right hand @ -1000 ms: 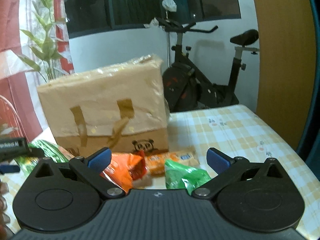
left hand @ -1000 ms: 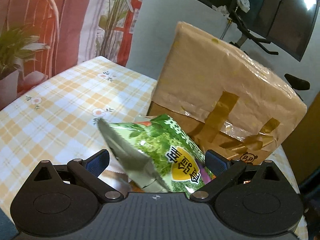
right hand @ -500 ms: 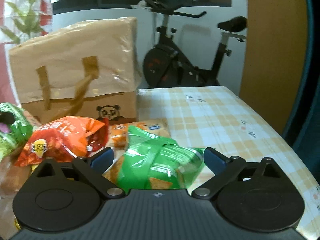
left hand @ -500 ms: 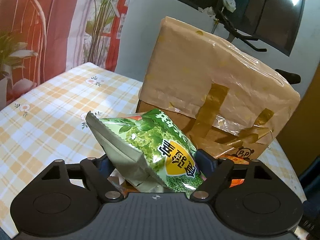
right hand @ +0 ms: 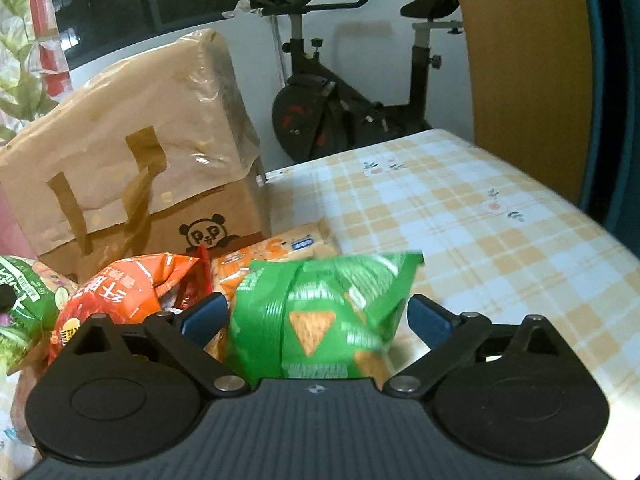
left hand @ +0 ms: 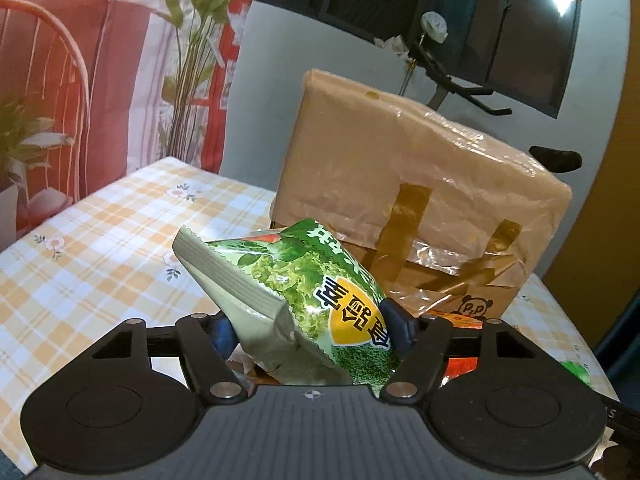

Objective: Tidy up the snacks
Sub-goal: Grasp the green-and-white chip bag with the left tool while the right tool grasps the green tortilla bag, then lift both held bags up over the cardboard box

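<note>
While our left gripper (left hand: pixel 308 322) closes on the leafy-green snack bag (left hand: pixel 304 304), pads touching it, our right gripper (right hand: pixel 316 314) closes around the bright green chip bag (right hand: pixel 320 312), not yet touching. Paper bag (right hand: pixel 132 160) at eleven o'clock.

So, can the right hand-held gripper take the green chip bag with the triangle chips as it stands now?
Probably yes. The green chip bag already lies between the closing fingers of the right hand-held gripper, with nothing over it; the orange bag sits just outside.
</note>
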A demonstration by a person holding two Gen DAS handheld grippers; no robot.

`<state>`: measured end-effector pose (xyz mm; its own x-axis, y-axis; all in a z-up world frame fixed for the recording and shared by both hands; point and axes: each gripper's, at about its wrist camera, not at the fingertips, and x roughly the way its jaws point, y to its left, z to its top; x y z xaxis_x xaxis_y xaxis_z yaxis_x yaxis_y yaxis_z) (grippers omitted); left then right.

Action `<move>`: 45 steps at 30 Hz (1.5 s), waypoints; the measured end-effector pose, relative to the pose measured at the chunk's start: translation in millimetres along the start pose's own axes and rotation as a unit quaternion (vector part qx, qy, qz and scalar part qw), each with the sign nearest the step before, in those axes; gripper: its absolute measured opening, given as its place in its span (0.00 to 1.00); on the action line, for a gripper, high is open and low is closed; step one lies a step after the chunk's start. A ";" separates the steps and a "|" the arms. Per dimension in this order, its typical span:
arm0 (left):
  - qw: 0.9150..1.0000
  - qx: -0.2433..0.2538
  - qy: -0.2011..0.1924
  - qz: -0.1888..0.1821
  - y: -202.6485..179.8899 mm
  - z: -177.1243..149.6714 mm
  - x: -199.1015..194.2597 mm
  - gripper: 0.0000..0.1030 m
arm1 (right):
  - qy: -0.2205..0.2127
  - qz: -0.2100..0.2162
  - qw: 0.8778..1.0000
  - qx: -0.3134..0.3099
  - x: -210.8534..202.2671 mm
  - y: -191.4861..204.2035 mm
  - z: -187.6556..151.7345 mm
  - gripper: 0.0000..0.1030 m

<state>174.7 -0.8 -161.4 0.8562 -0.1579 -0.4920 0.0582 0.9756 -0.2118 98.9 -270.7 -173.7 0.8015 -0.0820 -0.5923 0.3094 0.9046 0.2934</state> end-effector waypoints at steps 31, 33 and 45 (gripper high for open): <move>0.992 0.030 -0.114 0.052 13.2 13.7 -80.9 0.71 | -0.119 -0.015 0.992 -0.025 -64.4 6.3 2.2 0.71; 0.989 0.041 -0.129 0.054 13.1 19.7 -85.7 0.71 | -0.131 -0.010 0.991 -0.029 -69.9 9.0 7.3 0.70; 0.974 0.088 -0.205 0.043 3.3 55.8 -102.5 0.71 | -0.218 0.044 0.971 -0.083 -94.2 38.6 50.6 0.69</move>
<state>115.9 27.1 -64.6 0.9926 -0.0345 -0.1165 0.0324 0.9993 -0.0196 61.2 -249.3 -68.5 0.9728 -0.1383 -0.1858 0.1723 0.9682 0.1815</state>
